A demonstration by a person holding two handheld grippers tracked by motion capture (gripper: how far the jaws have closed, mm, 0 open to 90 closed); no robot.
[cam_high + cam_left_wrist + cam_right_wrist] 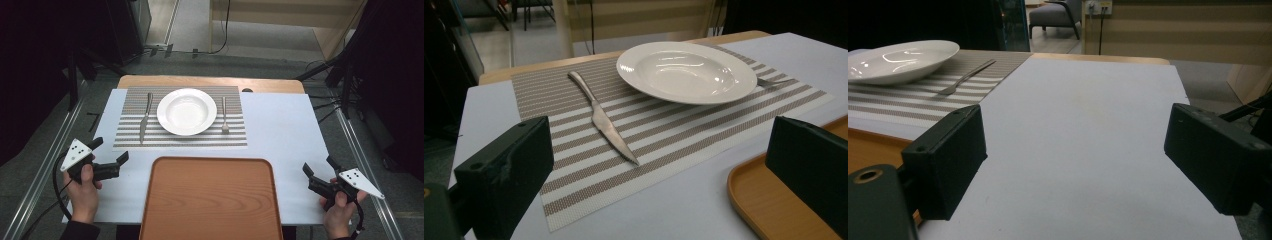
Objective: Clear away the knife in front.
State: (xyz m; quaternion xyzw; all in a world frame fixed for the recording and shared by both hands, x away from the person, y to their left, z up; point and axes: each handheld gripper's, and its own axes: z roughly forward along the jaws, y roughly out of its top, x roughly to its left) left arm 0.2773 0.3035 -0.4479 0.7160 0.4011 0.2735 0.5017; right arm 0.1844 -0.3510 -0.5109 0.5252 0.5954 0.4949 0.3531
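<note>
A white deep plate sits in the middle of a striped placemat. A steel knife lies on the mat to its left, a steel fork to its right. Only the fork's tines peek out past the plate in the left gripper view. My left gripper is open at the near left, aimed at the knife, nothing between its jaws. My right gripper is open over bare white cloth at the near right.
A bare orange-brown tray lies at the table's near edge between both hands. White cloth covers the wooden table. Dark stands and cables flank the table on the floor.
</note>
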